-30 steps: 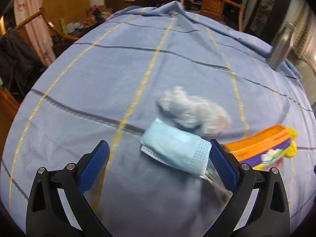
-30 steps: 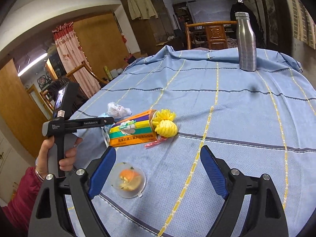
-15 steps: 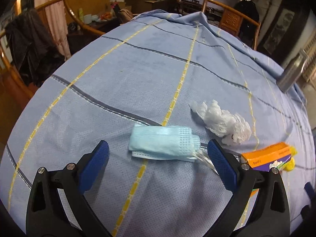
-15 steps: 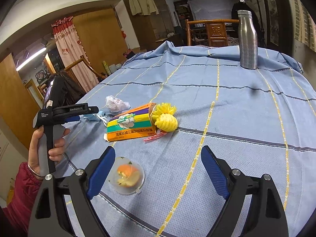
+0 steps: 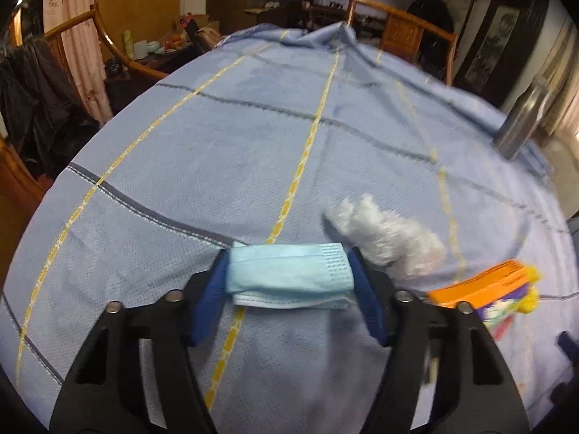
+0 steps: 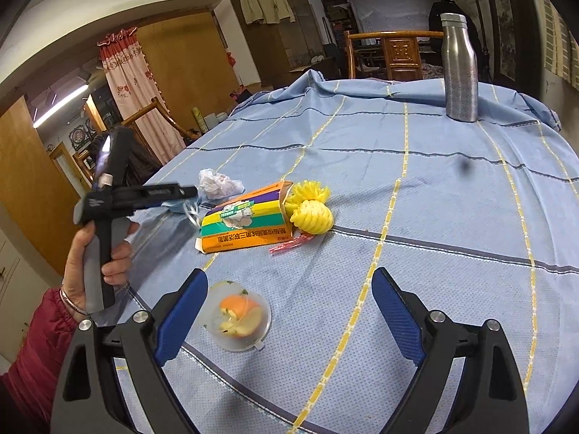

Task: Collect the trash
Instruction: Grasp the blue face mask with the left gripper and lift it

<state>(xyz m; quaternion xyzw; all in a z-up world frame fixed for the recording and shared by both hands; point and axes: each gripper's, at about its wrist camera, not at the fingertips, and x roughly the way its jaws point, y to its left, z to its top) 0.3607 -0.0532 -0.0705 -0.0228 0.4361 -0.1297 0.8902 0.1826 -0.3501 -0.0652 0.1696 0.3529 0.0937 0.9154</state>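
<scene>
My left gripper (image 5: 289,275) is shut on a folded light blue face mask (image 5: 289,271), its blue pads pressing both ends just above the blue checked tablecloth (image 5: 253,137). A crumpled white tissue (image 5: 387,235) lies just right of it, and an orange carton (image 5: 481,285) lies further right. In the right wrist view the left gripper (image 6: 181,195) holds the mask over the table's left side. My right gripper (image 6: 286,314) is open and empty, over the near edge. A clear plastic lid with orange peel (image 6: 237,318) lies by its left finger. The carton (image 6: 246,220), yellow scrubber balls (image 6: 311,213) and tissue (image 6: 217,184) lie beyond.
A steel bottle (image 6: 459,68) stands at the far right of the table, also in the left wrist view (image 5: 521,119). A red wrapper strip (image 6: 289,246) lies by the carton. Wooden chairs (image 6: 394,54) stand behind the table, and a chair with dark clothes (image 5: 39,90) at the left.
My left gripper moved forward around the face mask and closed on it. The right gripper stayed open and nearly still.
</scene>
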